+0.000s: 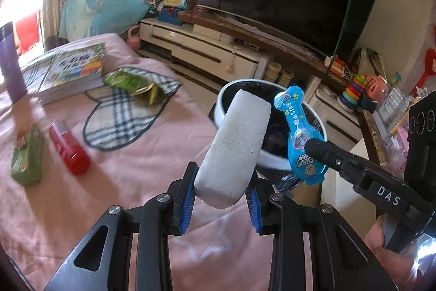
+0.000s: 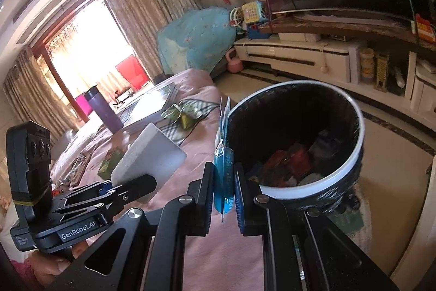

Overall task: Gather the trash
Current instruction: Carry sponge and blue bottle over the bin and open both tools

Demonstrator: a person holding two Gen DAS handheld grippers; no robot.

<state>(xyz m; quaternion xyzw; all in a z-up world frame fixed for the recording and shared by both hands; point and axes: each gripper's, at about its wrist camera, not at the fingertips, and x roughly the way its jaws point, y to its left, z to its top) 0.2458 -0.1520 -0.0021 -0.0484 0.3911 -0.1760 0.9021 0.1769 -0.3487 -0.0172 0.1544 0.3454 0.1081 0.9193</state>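
Pink bedspread point(image 1: 141, 154): books point(image 1: 73, 70) and purple bottle point(image 1: 9, 62) far corner; green wrapper point(image 1: 130, 83) mid; red tube point(image 1: 69, 147), green packet point(image 1: 27, 157) left edge.

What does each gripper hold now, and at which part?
The left gripper clamps a white foam block at its lower end. The right gripper pinches a blue bowling-pin-shaped packet near its wide lower part.

Purple bottle point(image 1: 9, 62), 9 o'clock, cut by left-wrist frame edge; trash bin point(image 1: 222, 100) largely hidden behind foam block point(image 1: 235, 146) and blue packet point(image 1: 299, 132); bin contents point(image 2: 288, 162) dim, unidentifiable; book title point(image 1: 73, 67) blurred.
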